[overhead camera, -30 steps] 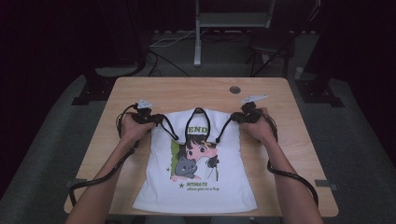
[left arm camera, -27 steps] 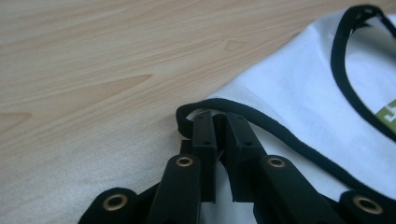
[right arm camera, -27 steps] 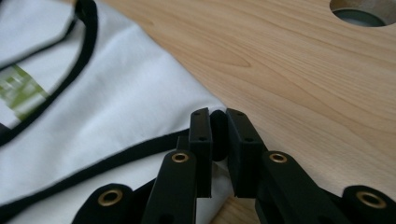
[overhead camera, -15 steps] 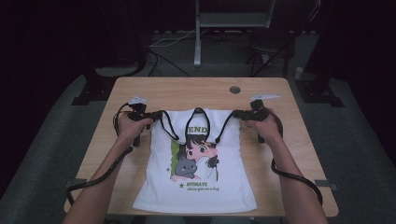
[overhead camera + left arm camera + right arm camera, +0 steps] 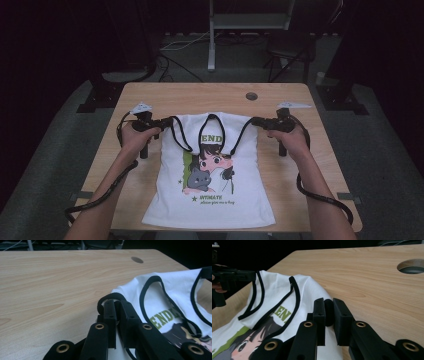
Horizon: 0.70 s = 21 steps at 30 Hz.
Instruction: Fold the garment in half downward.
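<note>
The white tank top [image 5: 212, 175] is pinched at each black-trimmed shoulder strap — left gripper [image 5: 117, 305] and right gripper [image 5: 329, 307] both clamped on it, its body below on the surface [image 5: 190, 97]. Thin trim could be slipped from the pads — uneven pulling would cause it.

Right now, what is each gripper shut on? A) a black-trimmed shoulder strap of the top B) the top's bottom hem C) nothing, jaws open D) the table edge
A: the left gripper and the right gripper each pinch a black-edged strap of the white top, one at either shoulder, while the hem lies free on the table.
</note>
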Motion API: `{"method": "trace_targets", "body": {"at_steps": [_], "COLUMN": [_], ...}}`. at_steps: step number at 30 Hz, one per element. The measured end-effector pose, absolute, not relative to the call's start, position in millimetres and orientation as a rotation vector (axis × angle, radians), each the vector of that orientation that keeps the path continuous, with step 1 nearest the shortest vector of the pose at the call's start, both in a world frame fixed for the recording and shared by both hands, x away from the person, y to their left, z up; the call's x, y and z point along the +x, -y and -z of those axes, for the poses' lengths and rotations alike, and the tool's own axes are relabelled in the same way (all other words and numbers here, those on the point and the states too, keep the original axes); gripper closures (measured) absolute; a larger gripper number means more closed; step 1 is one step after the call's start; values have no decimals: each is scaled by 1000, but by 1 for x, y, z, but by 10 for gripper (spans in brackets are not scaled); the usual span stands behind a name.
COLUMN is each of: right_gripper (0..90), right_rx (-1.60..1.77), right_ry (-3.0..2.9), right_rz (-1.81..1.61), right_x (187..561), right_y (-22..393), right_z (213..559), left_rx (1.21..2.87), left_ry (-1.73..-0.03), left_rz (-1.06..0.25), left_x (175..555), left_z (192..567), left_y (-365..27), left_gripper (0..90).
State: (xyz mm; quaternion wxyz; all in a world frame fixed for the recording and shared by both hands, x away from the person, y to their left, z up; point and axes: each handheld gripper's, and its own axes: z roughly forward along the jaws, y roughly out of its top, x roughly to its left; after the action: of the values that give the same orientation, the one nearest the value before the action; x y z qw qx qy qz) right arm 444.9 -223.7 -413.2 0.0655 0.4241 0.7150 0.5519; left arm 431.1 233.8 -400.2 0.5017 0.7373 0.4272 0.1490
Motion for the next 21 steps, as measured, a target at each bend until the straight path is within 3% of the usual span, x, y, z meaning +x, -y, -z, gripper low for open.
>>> {"method": "trace_targets", "body": {"at_steps": [21], "right_gripper": [814], "right_rx": [1231], "right_ry": [-2165], "right_rz": [-1712], "right_x": [428], "right_y": [228], "right_z": [412], "left_rx": [1796], "left_ry": [-999], "left_rz": [-381], "left_x": [414], "left_z": [398], "left_y": [-242], "left_gripper": [849]}}
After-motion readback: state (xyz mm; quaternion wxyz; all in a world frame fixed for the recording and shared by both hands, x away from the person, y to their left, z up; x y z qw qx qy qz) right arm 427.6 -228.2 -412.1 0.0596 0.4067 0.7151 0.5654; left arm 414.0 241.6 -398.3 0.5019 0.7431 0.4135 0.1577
